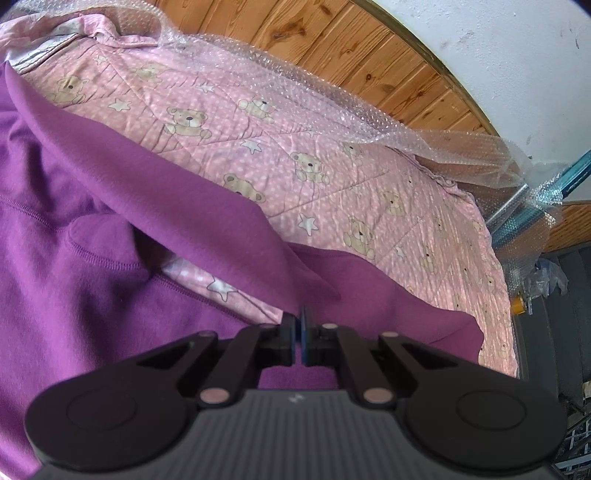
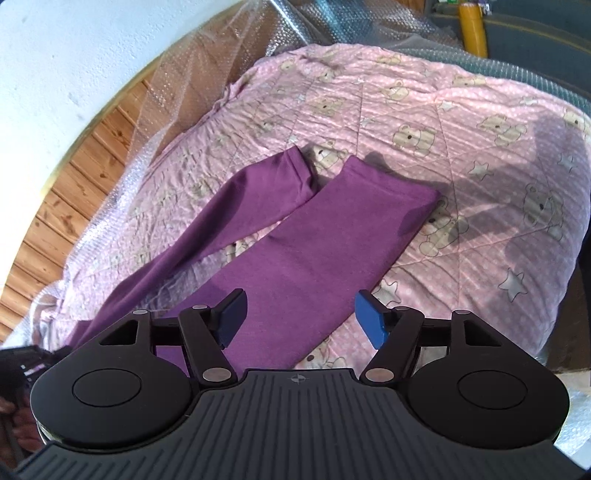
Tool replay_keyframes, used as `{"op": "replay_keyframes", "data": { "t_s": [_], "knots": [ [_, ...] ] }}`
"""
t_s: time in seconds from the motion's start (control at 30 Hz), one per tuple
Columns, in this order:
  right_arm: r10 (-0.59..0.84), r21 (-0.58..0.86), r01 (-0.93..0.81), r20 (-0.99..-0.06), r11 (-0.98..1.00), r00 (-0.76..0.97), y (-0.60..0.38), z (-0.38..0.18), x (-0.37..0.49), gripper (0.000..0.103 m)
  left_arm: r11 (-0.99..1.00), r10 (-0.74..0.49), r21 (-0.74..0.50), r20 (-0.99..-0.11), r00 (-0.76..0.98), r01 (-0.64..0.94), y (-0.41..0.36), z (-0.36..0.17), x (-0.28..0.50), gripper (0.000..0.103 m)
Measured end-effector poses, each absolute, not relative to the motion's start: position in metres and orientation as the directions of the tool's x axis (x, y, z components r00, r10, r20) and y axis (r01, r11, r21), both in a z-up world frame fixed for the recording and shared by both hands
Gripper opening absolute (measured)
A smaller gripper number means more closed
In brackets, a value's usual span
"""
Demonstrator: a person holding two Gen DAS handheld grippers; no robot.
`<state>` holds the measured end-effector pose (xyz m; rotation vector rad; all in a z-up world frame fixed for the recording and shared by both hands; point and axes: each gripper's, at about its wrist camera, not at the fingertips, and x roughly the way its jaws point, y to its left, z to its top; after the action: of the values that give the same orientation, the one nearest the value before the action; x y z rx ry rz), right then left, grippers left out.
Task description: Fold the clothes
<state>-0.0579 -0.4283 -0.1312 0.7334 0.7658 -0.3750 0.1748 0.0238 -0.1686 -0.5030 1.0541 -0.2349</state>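
Observation:
A purple garment (image 1: pixel 74 277) lies spread on a pink bedspread (image 1: pixel 332 147) printed with bears and stars. In the left wrist view one long purple part rises from the upper left down to my left gripper (image 1: pixel 301 328), which is shut on its fabric edge. The right wrist view shows two long purple parts (image 2: pixel 314 240) lying side by side on the bedspread (image 2: pixel 461 122), the narrower one ending in a cuff (image 2: pixel 295 162). My right gripper (image 2: pixel 299 317) hovers open over the wider part, with nothing between its blue pads (image 2: pixel 371 325).
Bubble wrap (image 1: pixel 332 99) runs along the far side of the bed against a wood-panelled wall (image 1: pixel 332 33) and white plaster. Bubble wrap (image 2: pixel 177 85) also shows in the right view, with a yellow object (image 2: pixel 472 26) beyond the bed's end.

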Motion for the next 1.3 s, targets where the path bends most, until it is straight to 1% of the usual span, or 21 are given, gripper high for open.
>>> {"op": "replay_keyframes", "data": {
  "t_s": [0.17,0.3,0.37,0.43,0.57,0.7,0.77,0.8,0.87,0.97,1.03,1.13,1.17,1.2,1.23,1.27,1.3],
  "knots": [
    [0.001,0.588,0.535,-0.673,0.606,0.740,-0.452,-0.148,-0.042,0.070,0.841,-0.414,-0.532,-0.752,0.512,-0.100,0.031,-0.176,0.167,0.003],
    [0.075,0.705,0.520,-0.625,0.483,0.777,-0.473,-0.172,-0.017,0.070,0.824,-0.400,-0.544,-0.757,0.516,-0.159,0.032,-0.183,0.163,0.005],
    [0.115,0.738,0.513,-0.612,0.438,0.782,-0.480,-0.183,0.001,0.070,0.817,-0.386,-0.544,-0.763,0.518,-0.192,0.033,-0.187,0.162,0.007],
    [0.149,0.764,0.506,-0.599,0.402,0.787,-0.487,-0.191,0.020,0.070,0.803,-0.376,-0.551,-0.764,0.525,-0.228,0.035,-0.190,0.161,0.012],
    [0.219,0.816,0.469,-0.553,0.338,0.804,-0.495,-0.197,0.059,0.072,0.767,-0.357,-0.573,-0.754,0.551,-0.287,0.040,-0.193,0.162,0.013],
    [0.283,0.835,0.451,-0.536,0.316,0.795,-0.496,-0.194,0.100,0.076,0.757,-0.327,-0.572,-0.751,0.574,-0.317,0.042,-0.188,0.169,0.023],
    [0.279,0.808,0.457,-0.567,0.371,0.775,-0.496,-0.183,0.119,0.076,0.752,-0.314,-0.571,-0.750,0.582,-0.329,0.043,-0.185,0.172,0.032],
    [0.264,0.772,0.453,-0.597,0.446,0.758,-0.497,-0.176,0.129,0.078,0.749,-0.312,-0.572,-0.749,0.585,-0.333,0.045,-0.183,0.173,0.039],
    [0.221,0.677,0.431,-0.656,0.597,0.722,-0.500,-0.161,0.151,0.082,0.742,-0.309,-0.577,-0.746,0.590,-0.342,0.049,-0.180,0.174,0.040],
    [0.110,0.481,0.421,-0.748,0.769,0.654,-0.511,-0.161,0.173,0.082,0.740,-0.293,-0.566,-0.757,0.584,-0.363,0.053,-0.187,0.180,0.045],
    [0.059,0.371,0.407,-0.795,0.835,0.603,-0.523,-0.171,0.176,0.082,0.739,-0.282,-0.558,-0.765,0.579,-0.378,0.056,-0.191,0.185,0.049],
    [0.110,0.375,0.351,-0.802,0.858,0.587,-0.537,-0.192,0.176,0.082,0.737,-0.265,-0.544,-0.778,0.570,-0.400,0.061,-0.199,0.191,0.051],
    [0.134,0.379,0.318,-0.799,0.869,0.587,-0.537,-0.197,0.180,0.079,0.737,-0.259,-0.540,-0.782,0.568,-0.408,0.062,-0.201,0.193,0.051],
    [0.157,0.382,0.285,-0.796,0.879,0.584,-0.536,-0.202,0.186,0.067,0.736,-0.253,-0.535,-0.786,0.565,-0.415,0.064,-0.204,0.195,0.050],
    [0.168,0.376,0.253,-0.793,0.892,0.586,-0.532,-0.200,0.193,0.053,0.735,-0.247,-0.531,-0.789,0.562,-0.422,0.065,-0.206,0.197,0.047],
    [0.177,0.367,0.221,-0.790,0.904,0.588,-0.528,-0.197,0.200,0.015,0.737,-0.247,-0.532,-0.786,0.566,-0.417,0.066,-0.205,0.203,0.043],
    [0.186,0.358,0.189,-0.786,0.914,0.589,-0.524,-0.193,0.207,0.003,0.734,-0.254,-0.544,-0.775,0.579,-0.407,0.066,-0.200,0.209,0.023]
  ]
}}
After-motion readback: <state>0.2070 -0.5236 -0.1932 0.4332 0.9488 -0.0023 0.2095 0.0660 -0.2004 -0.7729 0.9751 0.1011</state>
